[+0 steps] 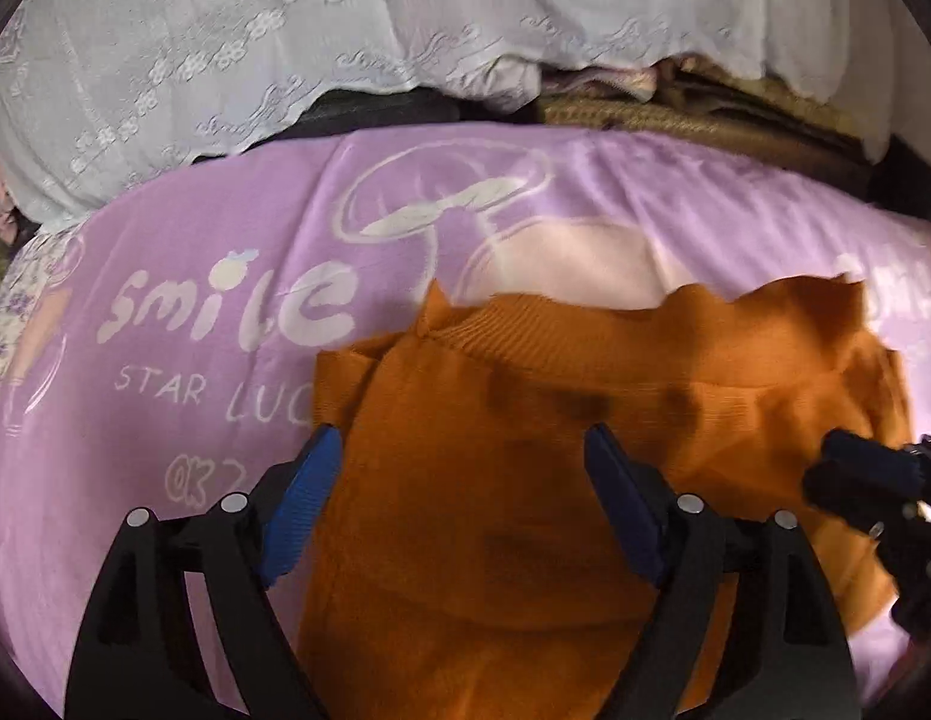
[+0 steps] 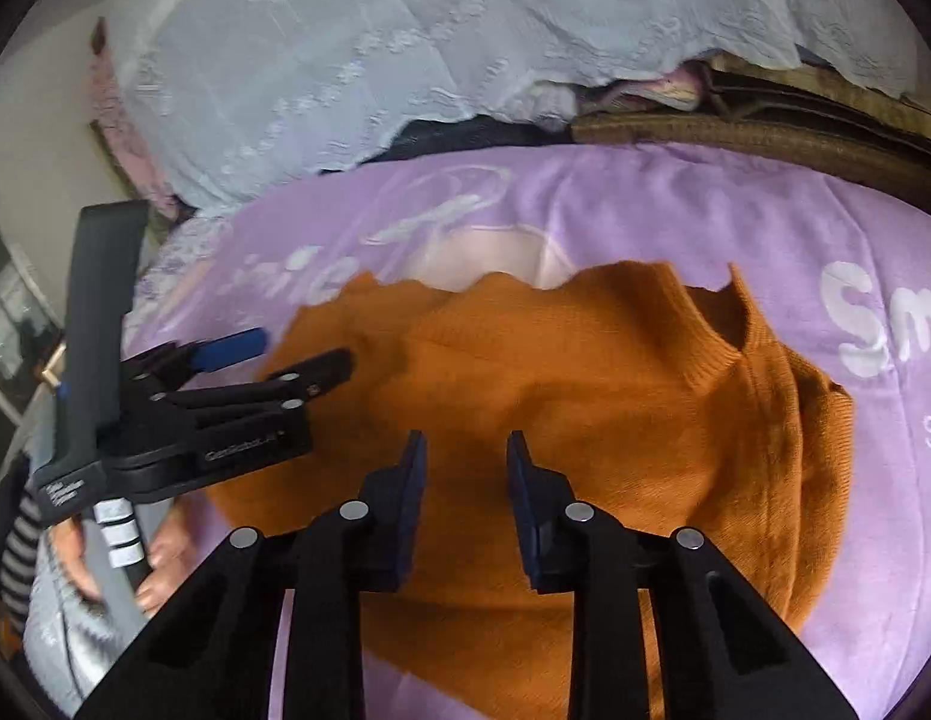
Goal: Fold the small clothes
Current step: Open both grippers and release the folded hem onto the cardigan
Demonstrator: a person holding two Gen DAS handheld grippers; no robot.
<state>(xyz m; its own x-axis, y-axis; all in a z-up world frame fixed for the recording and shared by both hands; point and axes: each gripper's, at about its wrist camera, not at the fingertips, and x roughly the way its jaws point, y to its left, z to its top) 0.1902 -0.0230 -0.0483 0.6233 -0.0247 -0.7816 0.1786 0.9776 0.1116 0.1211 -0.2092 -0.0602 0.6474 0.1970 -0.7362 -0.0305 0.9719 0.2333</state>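
Note:
An orange knit sweater lies partly folded on a purple blanket, its ribbed collar toward the far side. It also shows in the right wrist view. My left gripper hovers over the sweater's left part with its jaws wide open and empty. It also shows at the left of the right wrist view. My right gripper hovers over the sweater's middle, its jaws open with a narrower gap and nothing between them. Its tip shows at the right edge of the left wrist view.
The purple blanket bears white "smile" lettering and a mushroom drawing. A white embroidered cloth is heaped along the far side. Brown folded fabric lies behind the blanket at the right. A person's hand holds the left gripper's handle.

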